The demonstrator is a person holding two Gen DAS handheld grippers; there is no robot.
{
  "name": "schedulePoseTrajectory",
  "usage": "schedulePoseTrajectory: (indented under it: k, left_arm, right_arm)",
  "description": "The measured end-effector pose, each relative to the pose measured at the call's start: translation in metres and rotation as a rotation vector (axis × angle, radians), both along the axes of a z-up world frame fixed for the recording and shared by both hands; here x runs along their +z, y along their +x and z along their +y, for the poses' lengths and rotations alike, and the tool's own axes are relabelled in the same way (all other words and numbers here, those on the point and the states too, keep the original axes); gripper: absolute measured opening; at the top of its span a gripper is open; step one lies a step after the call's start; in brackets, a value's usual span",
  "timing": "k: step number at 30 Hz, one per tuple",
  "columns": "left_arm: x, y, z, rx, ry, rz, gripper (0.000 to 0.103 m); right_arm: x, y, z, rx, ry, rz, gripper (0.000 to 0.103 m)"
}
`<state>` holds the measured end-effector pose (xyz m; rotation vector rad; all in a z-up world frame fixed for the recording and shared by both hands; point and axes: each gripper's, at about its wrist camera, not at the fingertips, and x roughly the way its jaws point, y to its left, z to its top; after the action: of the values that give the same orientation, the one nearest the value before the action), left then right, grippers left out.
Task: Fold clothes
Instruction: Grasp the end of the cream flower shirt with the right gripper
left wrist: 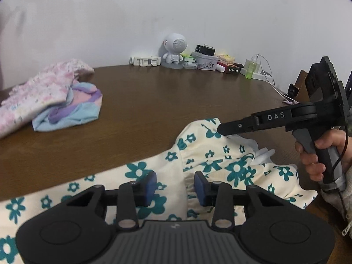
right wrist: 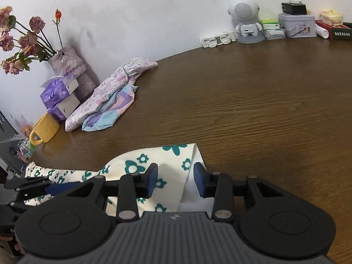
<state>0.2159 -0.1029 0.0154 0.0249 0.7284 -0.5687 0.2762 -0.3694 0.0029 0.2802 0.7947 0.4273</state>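
- Pink-and-white floral clothing (left wrist: 37,90) lies crumpled at the left of the brown wooden bench (left wrist: 165,101), touching a blue and purple piece (left wrist: 72,107) that is partly tucked under it.
- Cream garment with teal flowers (left wrist: 198,160) is spread along the near edge of the bench, well apart from that pile.
- Left gripper (left wrist: 175,187) hangs low over the garment; its blue-padded fingers (left wrist: 150,187) stand partly apart, cloth lying under the gap, with no pinch to be seen.
- Right gripper (right wrist: 176,181), held in a hand (left wrist: 319,156), points at a raised corner of the same garment; its fingers (right wrist: 151,182) are likewise partly open, the folded edge between them but not clamped.
- White robot-shaped speaker (left wrist: 175,50) stands against the far wall amid small boxes.
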Motion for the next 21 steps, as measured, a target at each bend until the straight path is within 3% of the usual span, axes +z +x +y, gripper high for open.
schedulePoseTrajectory:
  k: [1,3,6,13,16,19,21]
  left_arm:
    - [0.000,0.001,0.001,0.001,-0.005,0.003,0.036]
    - [-0.001,0.002,0.003,0.002,-0.013,0.006,0.039]
    - [-0.003,0.001,0.004,0.005,-0.019,0.000,0.040]
    - [-0.005,-0.003,0.002,0.005,-0.009,-0.026,0.039]
    - [-0.005,-0.004,0.002,0.006,-0.008,-0.029,0.039]
    - [-0.005,-0.004,0.002,0.007,-0.012,-0.029,0.039]
    - [-0.005,-0.004,0.002,0.006,-0.013,-0.030,0.039]
  right_arm:
    - [0.000,0.001,0.002,0.002,-0.007,-0.003,0.031]
    - [0.000,0.000,0.005,0.000,-0.020,-0.001,0.004]
    - [0.002,-0.006,-0.001,-0.006,0.019,0.011,0.000]
    - [0.010,-0.034,-0.018,-0.038,0.015,-0.033,0.001]
    - [0.016,-0.033,-0.024,-0.063,-0.024,-0.060,0.009]
    - [0.017,-0.026,-0.018,-0.045,-0.090,-0.075,0.026]
    - [0.016,-0.021,-0.013,-0.026,-0.131,-0.079,0.028]
